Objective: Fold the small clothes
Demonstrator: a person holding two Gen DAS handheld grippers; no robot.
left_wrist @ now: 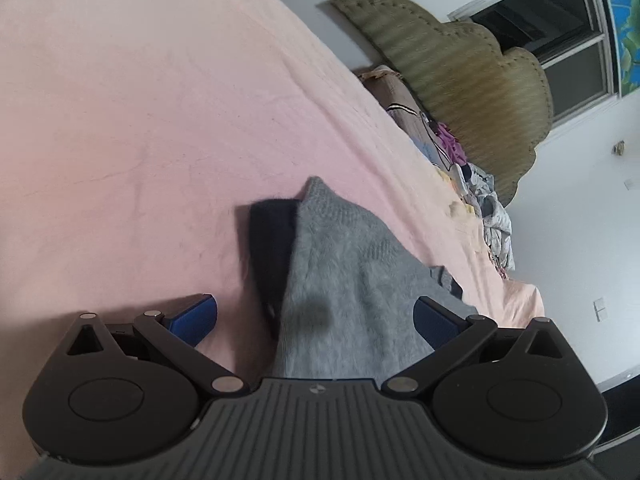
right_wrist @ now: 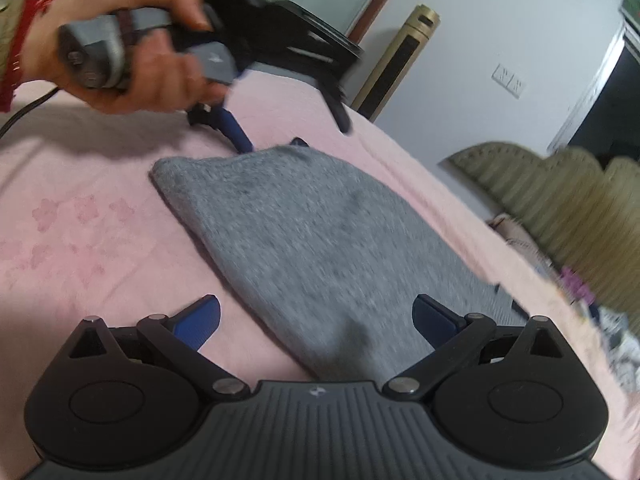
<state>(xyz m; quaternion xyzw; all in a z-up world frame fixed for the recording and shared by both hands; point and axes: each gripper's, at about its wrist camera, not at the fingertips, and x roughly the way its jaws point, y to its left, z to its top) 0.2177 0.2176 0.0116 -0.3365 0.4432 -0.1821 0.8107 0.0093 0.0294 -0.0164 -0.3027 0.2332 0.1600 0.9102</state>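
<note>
Garment: grey knitted piece (right_wrist: 320, 248) lying flat on the pink bed sheet (left_wrist: 140, 120), a dark layer (left_wrist: 272, 248) showing at one edge (seen from the left wrist).
Left gripper (left_wrist: 316, 316): fingers spread wide, holding nothing, over the garment's near end.
Right gripper (right_wrist: 316, 316): fingers wide apart, straddling the grey cloth's near end, empty.
Person's hand (right_wrist: 132, 44): grips the other tool's handle at the garment's far edge.
Background: olive headboard (left_wrist: 460, 80), heap of clothes (left_wrist: 488, 208).

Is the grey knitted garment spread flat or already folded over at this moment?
Folded, it seems: the grey garment lies as a compact doubled shape on the pink sheet, and the left wrist view shows a dark layer beneath its edge.
</note>
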